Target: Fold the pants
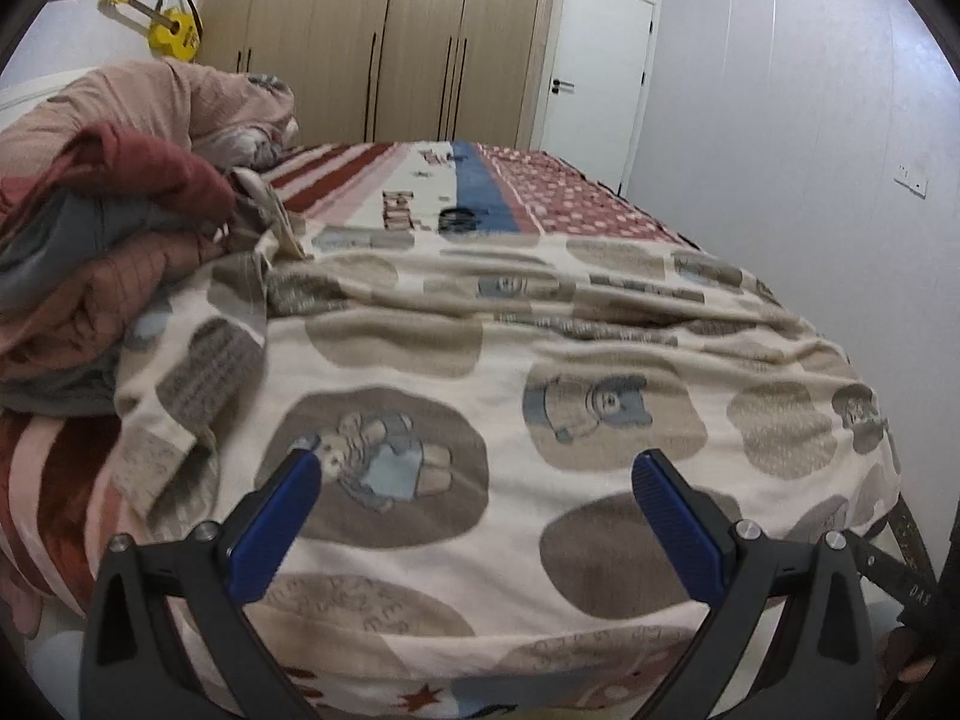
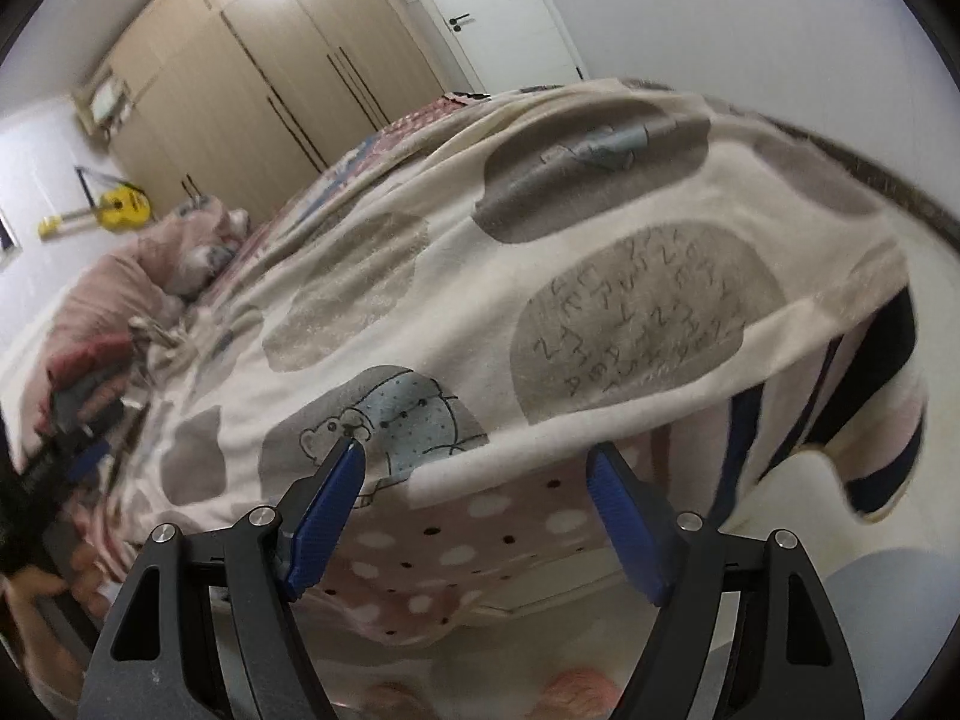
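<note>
The pants point(image 1: 480, 360) are cream with grey ovals and cartoon bears. They lie spread across the bed, wrinkled toward the far side. My left gripper point(image 1: 477, 465) is open and empty, low over the near part of the pants. In the right wrist view the pants point(image 2: 540, 276) hang over the bed's near edge. My right gripper point(image 2: 477, 456) is open and empty, with its jaws on either side of the pants' hanging edge. The left gripper point(image 2: 72, 450) shows blurred at the left of that view.
A pile of pink, red and grey clothes point(image 1: 102, 228) sits on the bed's left. The bed cover point(image 1: 516, 192) is striped and dotted. A wardrobe point(image 1: 384, 36), a white door point(image 1: 594, 72) and a yellow ukulele point(image 1: 168, 30) stand behind. A wall point(image 1: 810, 150) runs on the right.
</note>
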The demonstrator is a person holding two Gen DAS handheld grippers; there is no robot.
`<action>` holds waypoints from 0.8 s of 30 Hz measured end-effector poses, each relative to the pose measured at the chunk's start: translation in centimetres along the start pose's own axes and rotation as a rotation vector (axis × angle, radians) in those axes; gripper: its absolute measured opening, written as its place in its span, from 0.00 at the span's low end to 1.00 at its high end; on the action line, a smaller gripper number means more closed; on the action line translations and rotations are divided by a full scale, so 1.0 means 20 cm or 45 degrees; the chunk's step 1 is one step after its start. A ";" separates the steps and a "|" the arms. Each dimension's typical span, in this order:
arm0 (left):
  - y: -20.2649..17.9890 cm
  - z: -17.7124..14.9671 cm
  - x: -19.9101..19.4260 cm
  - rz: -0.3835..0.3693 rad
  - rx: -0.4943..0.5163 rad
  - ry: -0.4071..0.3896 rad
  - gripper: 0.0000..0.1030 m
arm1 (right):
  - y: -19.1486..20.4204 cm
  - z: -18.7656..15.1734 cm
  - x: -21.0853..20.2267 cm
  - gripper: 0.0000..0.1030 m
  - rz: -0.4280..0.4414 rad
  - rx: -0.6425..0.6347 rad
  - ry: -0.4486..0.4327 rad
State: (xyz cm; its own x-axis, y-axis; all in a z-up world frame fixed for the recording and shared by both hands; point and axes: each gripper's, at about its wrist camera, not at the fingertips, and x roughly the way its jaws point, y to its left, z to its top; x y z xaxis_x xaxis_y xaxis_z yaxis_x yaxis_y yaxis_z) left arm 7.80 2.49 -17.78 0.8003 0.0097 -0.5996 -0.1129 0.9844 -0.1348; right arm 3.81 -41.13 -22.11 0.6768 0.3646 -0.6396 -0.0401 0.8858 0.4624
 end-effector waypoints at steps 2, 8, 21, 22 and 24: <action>0.01 -0.02 0.01 -0.007 0.001 0.027 0.99 | -0.02 0.01 0.01 0.71 0.019 0.014 -0.017; 0.13 -0.11 0.01 0.016 -0.071 0.122 0.99 | 0.08 0.13 -0.03 0.20 -0.037 -0.077 -0.173; 0.49 -0.29 -0.11 0.162 -0.368 0.128 0.98 | 0.16 0.24 -0.05 0.05 -0.090 -0.119 -0.245; 0.52 -0.30 -0.13 0.182 -0.383 0.115 0.98 | 0.16 0.24 -0.05 0.05 -0.093 -0.123 -0.242; 0.57 -0.30 -0.13 0.178 -0.408 0.120 0.98 | 0.17 0.23 -0.05 0.05 -0.098 -0.128 -0.240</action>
State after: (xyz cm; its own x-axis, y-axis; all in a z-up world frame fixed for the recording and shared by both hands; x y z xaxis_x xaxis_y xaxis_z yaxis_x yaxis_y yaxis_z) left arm 0.83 12.71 -22.56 0.7077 0.1097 -0.6979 -0.4087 0.8694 -0.2778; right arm 6.49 -39.88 -17.10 0.8055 0.2431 -0.5405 -0.0498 0.9365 0.3470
